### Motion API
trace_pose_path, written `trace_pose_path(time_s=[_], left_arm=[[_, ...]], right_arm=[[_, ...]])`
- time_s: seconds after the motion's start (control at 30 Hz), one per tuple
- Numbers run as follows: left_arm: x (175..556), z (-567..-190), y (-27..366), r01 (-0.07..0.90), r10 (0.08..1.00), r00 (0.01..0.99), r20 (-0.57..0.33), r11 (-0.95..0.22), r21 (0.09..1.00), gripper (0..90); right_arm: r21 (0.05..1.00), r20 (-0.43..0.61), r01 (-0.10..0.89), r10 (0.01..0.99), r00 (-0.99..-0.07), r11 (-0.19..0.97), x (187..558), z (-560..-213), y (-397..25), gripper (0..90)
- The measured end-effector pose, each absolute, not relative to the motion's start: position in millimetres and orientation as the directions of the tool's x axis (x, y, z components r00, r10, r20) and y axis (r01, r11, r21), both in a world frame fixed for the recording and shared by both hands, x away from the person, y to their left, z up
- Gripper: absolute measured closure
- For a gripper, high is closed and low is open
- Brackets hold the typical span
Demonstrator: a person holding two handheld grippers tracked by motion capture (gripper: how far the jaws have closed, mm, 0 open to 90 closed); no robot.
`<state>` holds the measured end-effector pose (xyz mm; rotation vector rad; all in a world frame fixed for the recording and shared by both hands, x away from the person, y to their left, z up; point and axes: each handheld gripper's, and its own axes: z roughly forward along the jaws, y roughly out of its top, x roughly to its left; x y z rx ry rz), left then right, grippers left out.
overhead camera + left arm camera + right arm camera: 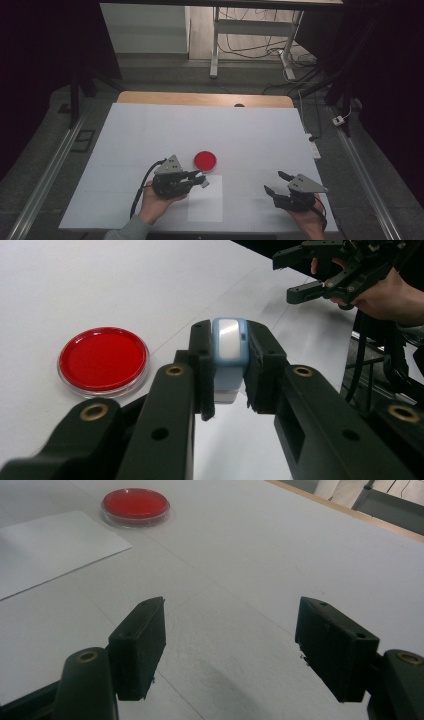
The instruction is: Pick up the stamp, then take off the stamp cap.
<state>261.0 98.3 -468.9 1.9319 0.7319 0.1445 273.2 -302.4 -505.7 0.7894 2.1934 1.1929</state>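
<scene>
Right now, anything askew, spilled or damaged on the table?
Nothing stands out. The red dish lies flat on the white table, no spill around it. The left gripper holds a small blue-and-white block squarely between its jaws. The right gripper is open with nothing in it. The paper sheet lies flat.

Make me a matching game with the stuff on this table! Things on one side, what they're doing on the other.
Things:
1. small blue and white block
2. round red dish with clear rim
3. right tool
4. white paper sheet

States:
A. open, holding nothing
B. lying flat on the table
C. pinched in the left tool
D. sitting just beyond the paper

Pairs: 1-C, 2-D, 3-A, 4-B
</scene>
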Motion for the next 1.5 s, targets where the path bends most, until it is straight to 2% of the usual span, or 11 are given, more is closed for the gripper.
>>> trace_pose_path(time_s=[0.67, 1.5], left_arm=[[262, -468, 98, 0.425, 0.551, 0.805, -0.220, -0.277, 0.862, 75.5], [265, -470, 96, 0.429, 0.553, 0.802, -0.225, -0.271, 0.862, 75.5]], right_arm=[[0.864, -0.161, 0.240, 0.696, -0.700, 0.442, 273, -506, -300, 28.1], [0.870, -0.143, 0.219, 0.652, -0.745, 0.441, 267, -507, -258, 28.8]])
